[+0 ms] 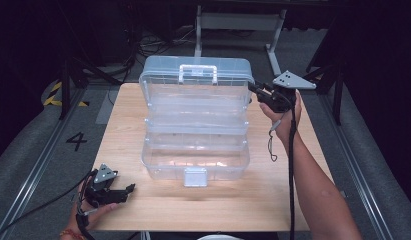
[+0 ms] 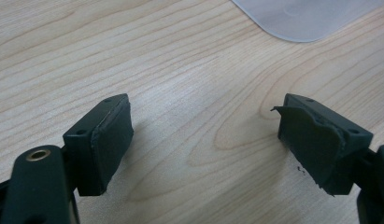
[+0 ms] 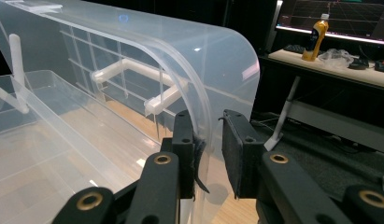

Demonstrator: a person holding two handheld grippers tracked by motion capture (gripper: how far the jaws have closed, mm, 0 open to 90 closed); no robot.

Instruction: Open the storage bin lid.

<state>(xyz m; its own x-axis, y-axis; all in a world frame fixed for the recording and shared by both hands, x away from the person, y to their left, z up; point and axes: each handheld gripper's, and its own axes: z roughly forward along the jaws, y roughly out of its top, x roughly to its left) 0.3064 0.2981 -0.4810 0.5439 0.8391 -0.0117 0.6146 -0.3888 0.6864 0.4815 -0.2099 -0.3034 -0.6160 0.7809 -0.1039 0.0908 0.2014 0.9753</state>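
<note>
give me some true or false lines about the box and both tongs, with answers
1. The clear box stands open on the table, lid raised. True.
2. The right tongs straddle the lid's edge, one jaw on each side of the wall. True; a gap shows at the outer jaw.
3. The left tongs are shut on the box's latch. False: they are open over bare wood, holding nothing.
4. The left tongs sit at the far edge of the table. False: in the high view they are at the near left corner.
5. The lid has a handle. True.
</note>
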